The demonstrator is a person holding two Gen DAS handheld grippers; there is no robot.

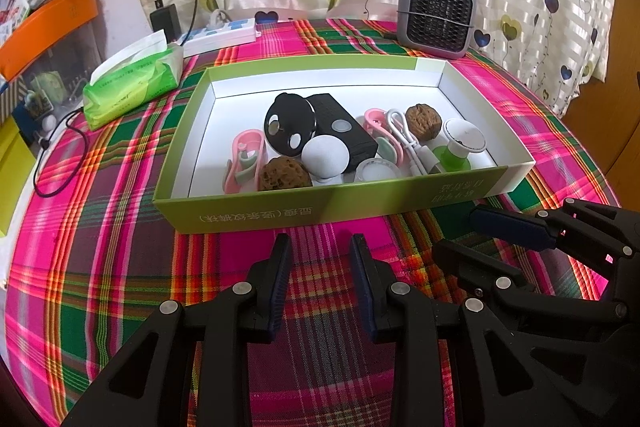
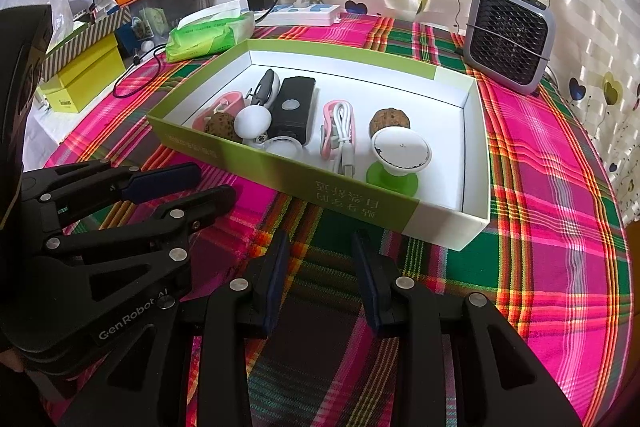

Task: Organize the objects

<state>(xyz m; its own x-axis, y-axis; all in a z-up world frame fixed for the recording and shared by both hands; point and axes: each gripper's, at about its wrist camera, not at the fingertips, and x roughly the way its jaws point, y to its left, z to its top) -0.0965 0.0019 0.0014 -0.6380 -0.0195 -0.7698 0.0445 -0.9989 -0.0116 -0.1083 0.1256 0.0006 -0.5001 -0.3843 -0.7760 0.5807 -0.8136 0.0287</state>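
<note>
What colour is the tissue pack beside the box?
Green, with white tissue on top; the tissue pack shows best in the left wrist view.

1. The shallow green-and-white cardboard box point(image 1: 340, 205) lies on the pink-and-green plaid tablecloth point(image 1: 120, 247).
2. In it, the black rectangular device point(image 1: 344, 131) sits mid-box, with the round black disc point(image 1: 289, 125) leaning at its left.
3. The brown wrinkled walnut point(image 1: 423, 121) lies to its right, behind the green-based white round stand point(image 1: 460, 145).
4. Behind the box stands the small grey fan heater point(image 1: 438, 13); the green tissue pack point(image 1: 132, 83) lies to the box's left.
</note>
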